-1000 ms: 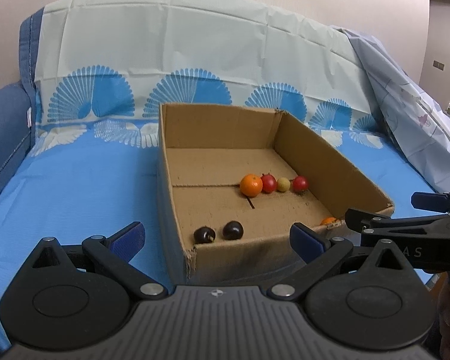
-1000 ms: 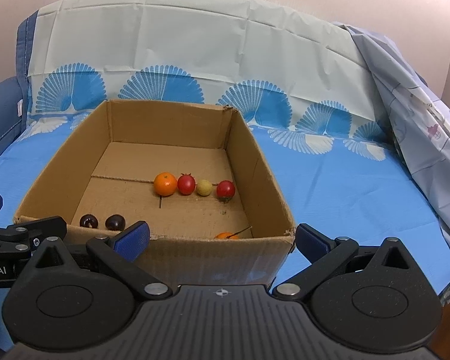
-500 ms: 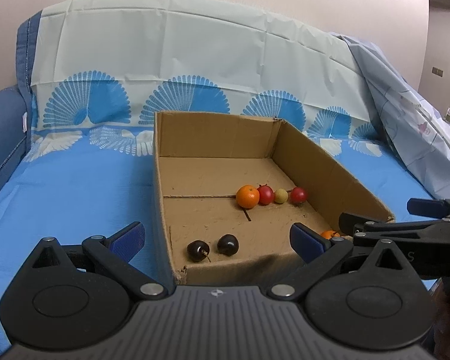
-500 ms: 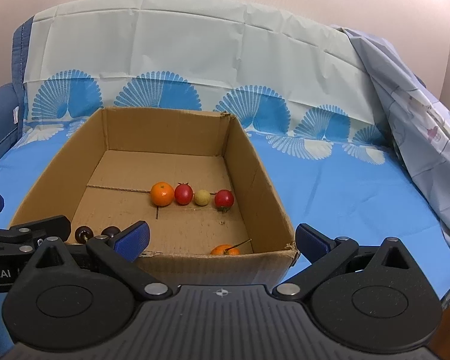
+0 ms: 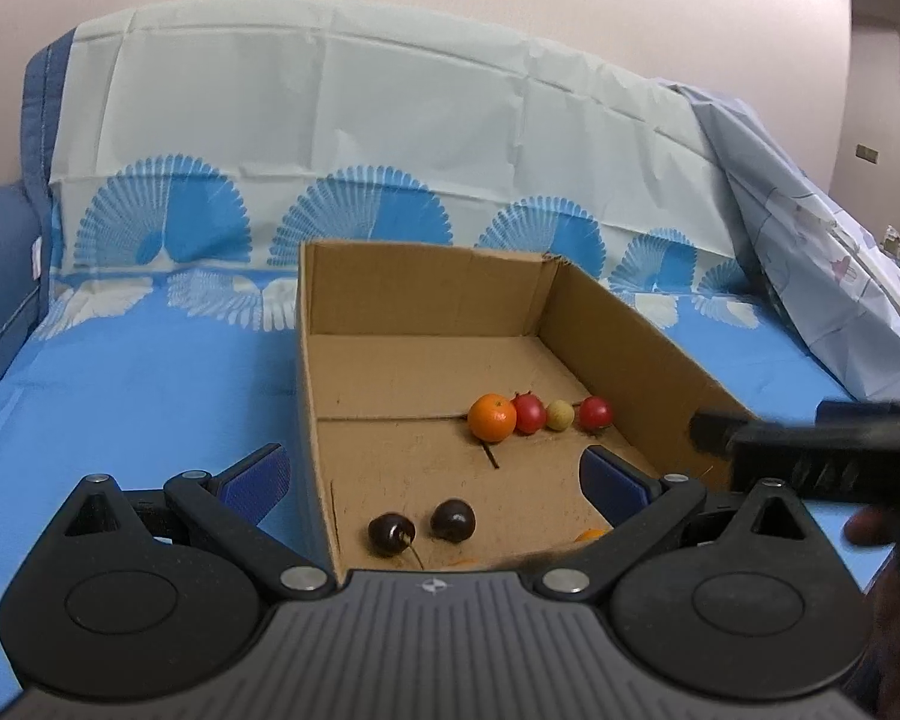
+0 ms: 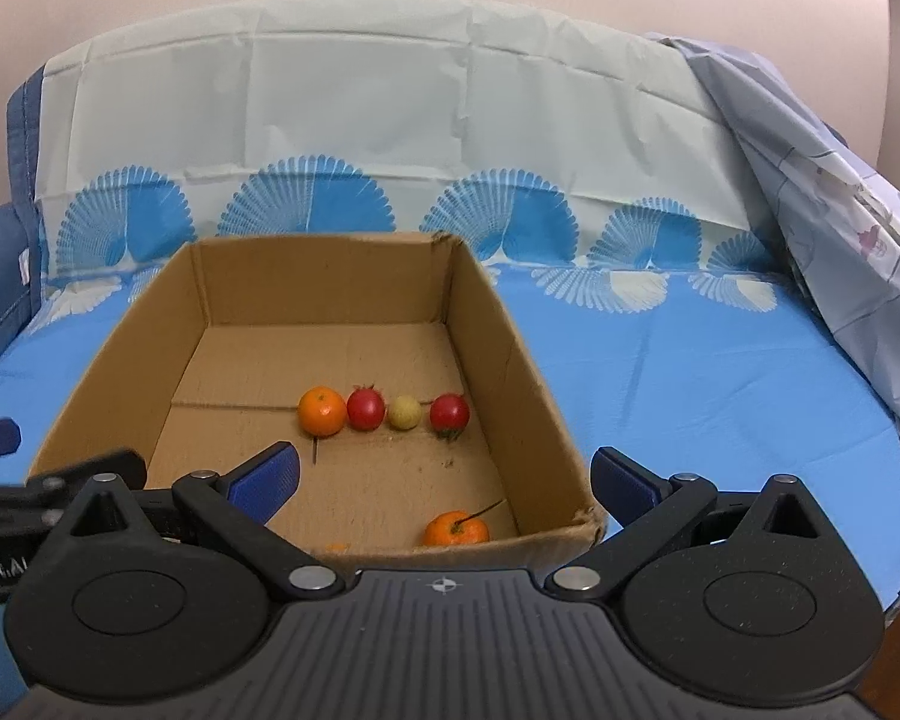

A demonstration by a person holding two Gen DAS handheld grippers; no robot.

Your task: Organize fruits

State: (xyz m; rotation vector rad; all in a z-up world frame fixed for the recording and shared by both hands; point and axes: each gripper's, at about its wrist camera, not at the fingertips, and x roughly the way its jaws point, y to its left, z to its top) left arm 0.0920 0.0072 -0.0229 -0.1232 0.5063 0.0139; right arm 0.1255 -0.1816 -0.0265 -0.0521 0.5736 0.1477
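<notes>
Two dark cherries [image 5: 421,527] lay near the cardboard box's [image 5: 426,294] front wall in our left wrist view, left gripper [image 5: 432,480] jaws wide and empty. Right wrist view: our right gripper [image 6: 444,477], likewise agape, faced a stemmed orange [image 6: 456,529]; round fruit could roll from closing jaws.

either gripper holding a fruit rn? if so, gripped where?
Nothing held. Left gripper and right gripper are both open and empty above the near end of the cardboard box; all fruit lies on the box floor.
</notes>
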